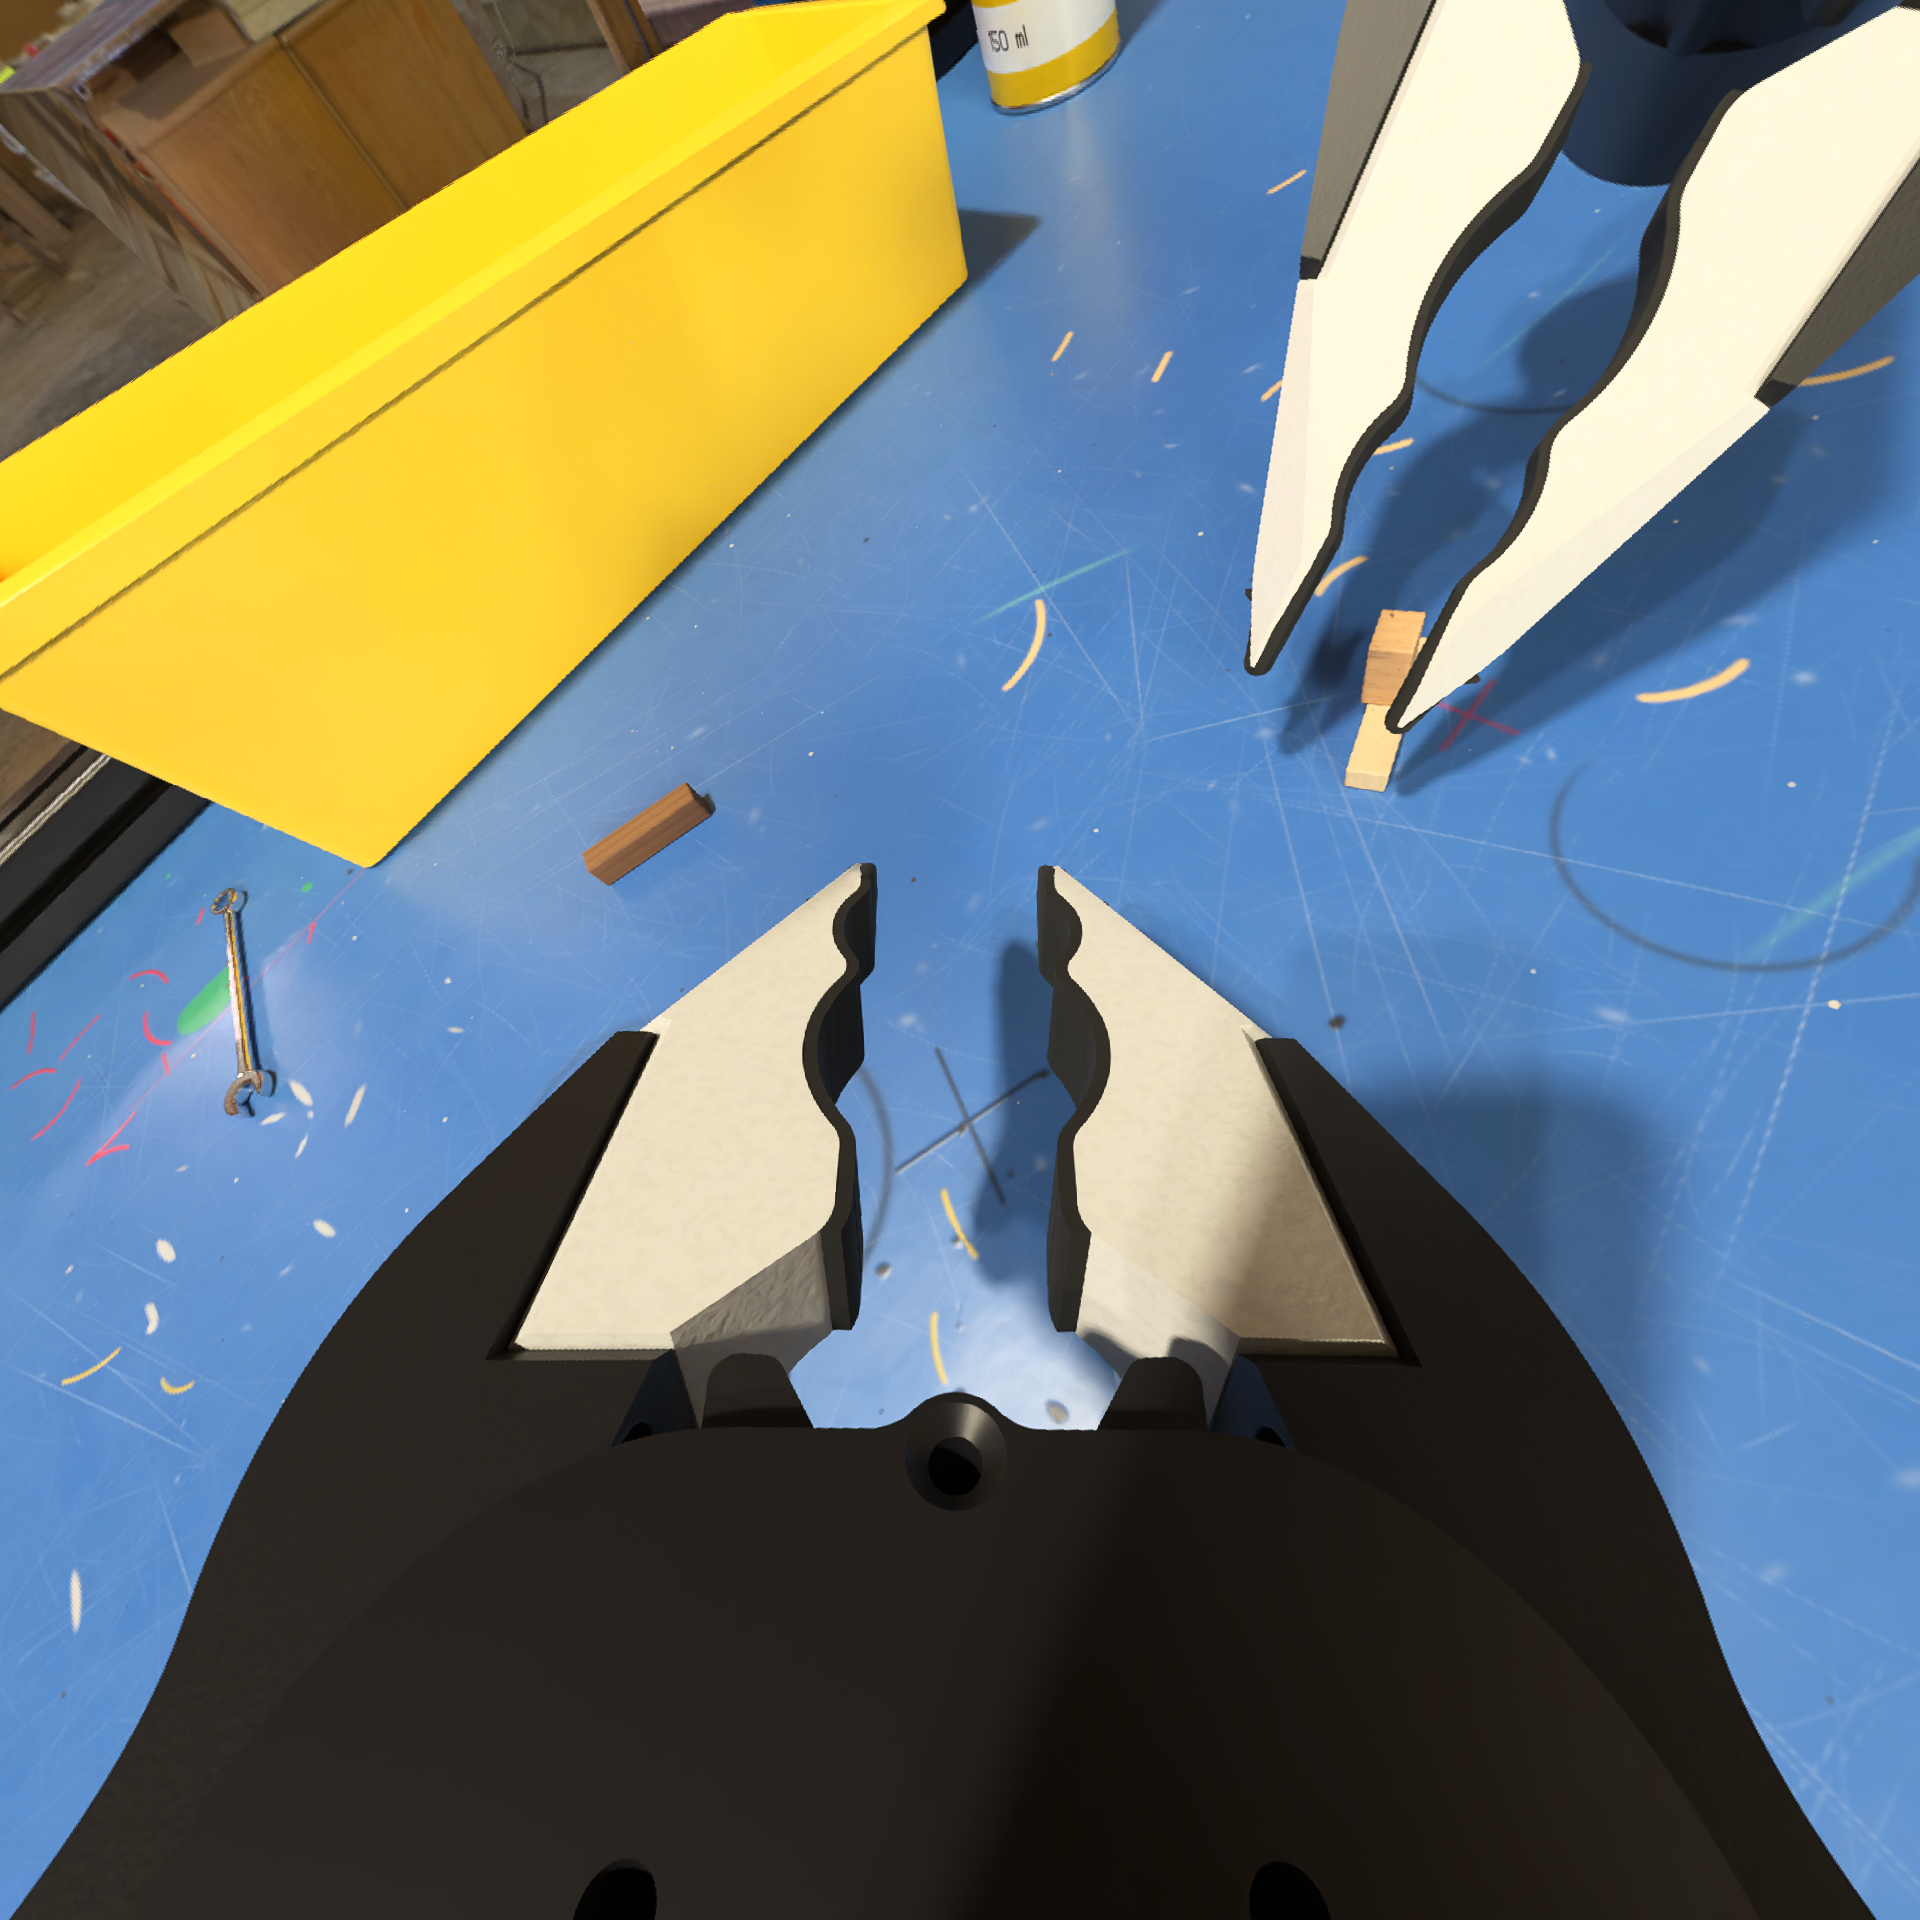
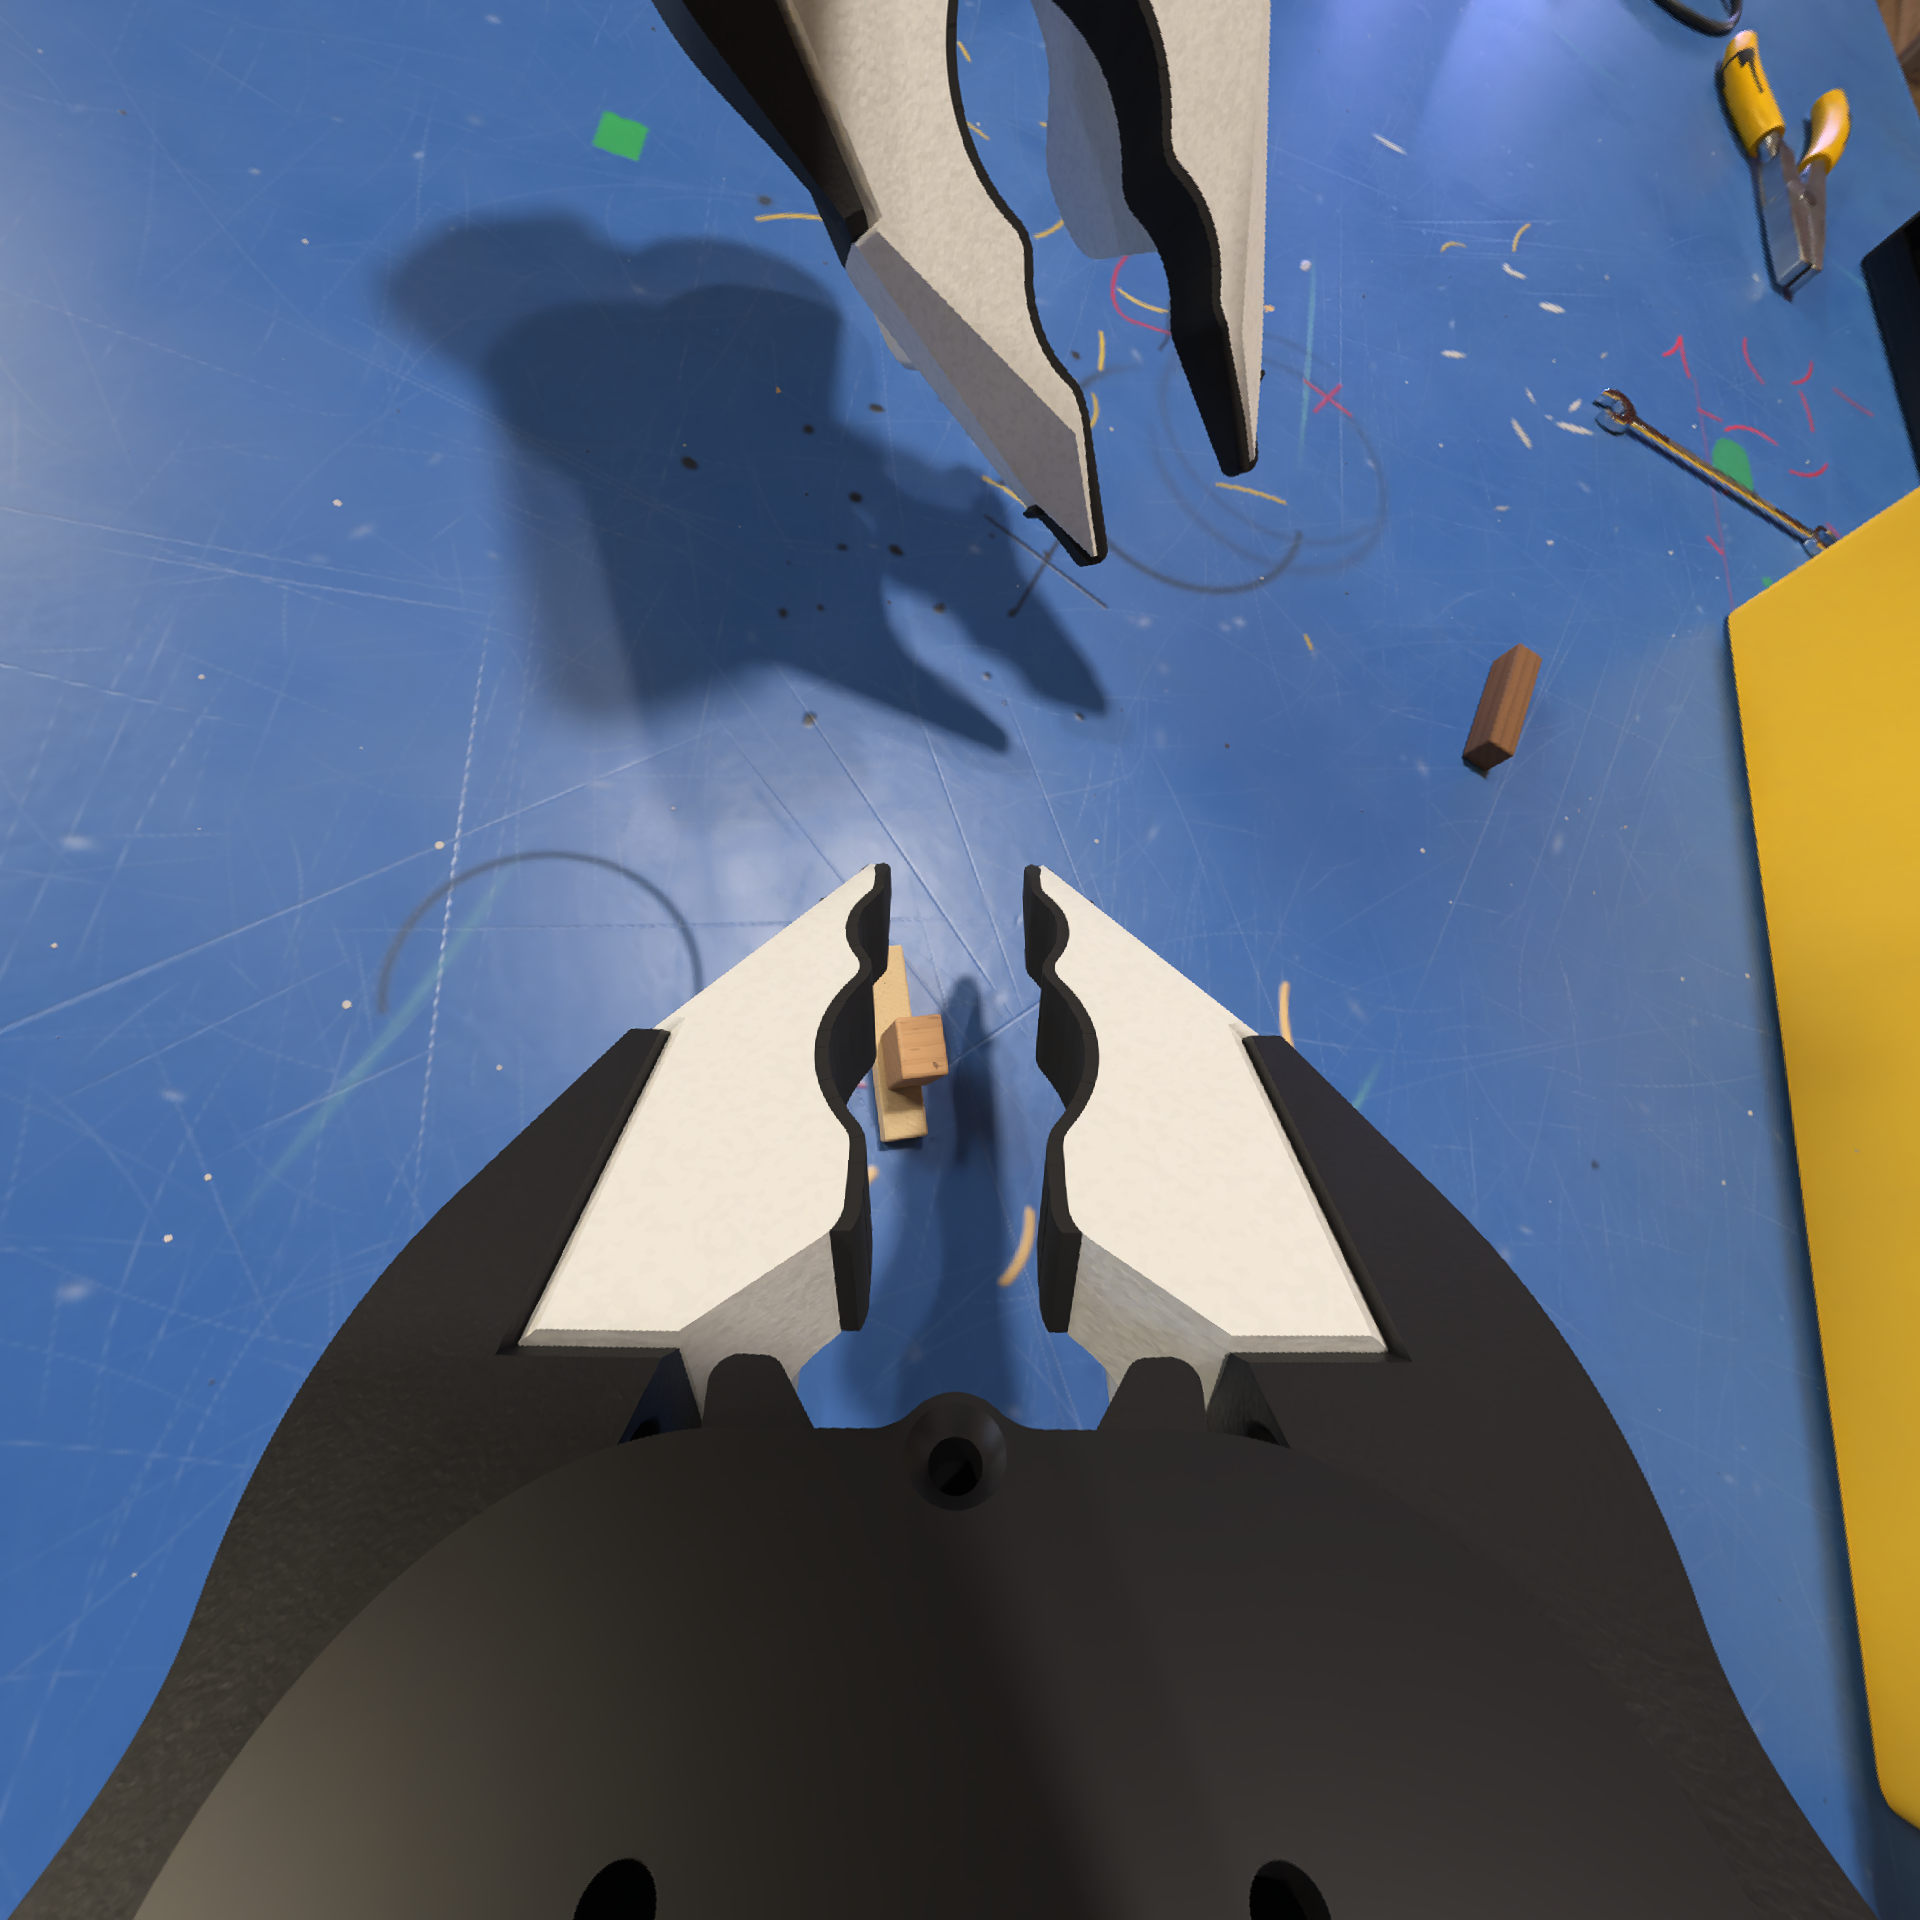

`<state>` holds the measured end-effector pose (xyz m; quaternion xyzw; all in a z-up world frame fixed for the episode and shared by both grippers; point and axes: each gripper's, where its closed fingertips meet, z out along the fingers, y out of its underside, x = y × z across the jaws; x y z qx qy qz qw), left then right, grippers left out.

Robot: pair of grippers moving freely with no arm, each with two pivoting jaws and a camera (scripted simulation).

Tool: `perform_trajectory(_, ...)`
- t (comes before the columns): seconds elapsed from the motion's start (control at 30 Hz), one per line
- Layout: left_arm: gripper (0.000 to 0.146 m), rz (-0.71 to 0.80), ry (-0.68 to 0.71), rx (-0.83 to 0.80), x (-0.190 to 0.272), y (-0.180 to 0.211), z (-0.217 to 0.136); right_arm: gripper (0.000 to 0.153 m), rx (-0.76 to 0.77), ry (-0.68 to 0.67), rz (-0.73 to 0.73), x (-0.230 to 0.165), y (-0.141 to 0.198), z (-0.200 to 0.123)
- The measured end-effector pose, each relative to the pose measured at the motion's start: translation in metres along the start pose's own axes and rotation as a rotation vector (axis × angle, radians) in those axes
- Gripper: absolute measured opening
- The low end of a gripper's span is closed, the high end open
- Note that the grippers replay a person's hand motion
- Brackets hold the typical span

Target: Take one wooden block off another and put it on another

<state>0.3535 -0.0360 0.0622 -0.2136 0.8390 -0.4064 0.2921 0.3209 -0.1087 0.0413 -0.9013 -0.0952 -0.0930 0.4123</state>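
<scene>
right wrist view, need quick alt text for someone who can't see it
The right gripper, jaws open, hangs over a small wooden block stacked on a flat pale block on a blue table. The left gripper is beyond; a dark wooden block lies right.

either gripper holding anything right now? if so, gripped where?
Nothing is held. The left gripper is open over bare table. The right gripper is open, its fingers straddling the small block stacked on the pale flat block, jaws not closed on it.
</scene>
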Motion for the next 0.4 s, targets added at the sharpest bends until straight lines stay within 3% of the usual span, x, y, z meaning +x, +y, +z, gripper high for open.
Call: perform_trajectory(0.4,0.03,-0.031,-0.034,0.011,-0.0045,0.001,-0.0037,0.025,0.001,0.018,0.0,0.0033,-0.0013,-0.0028)
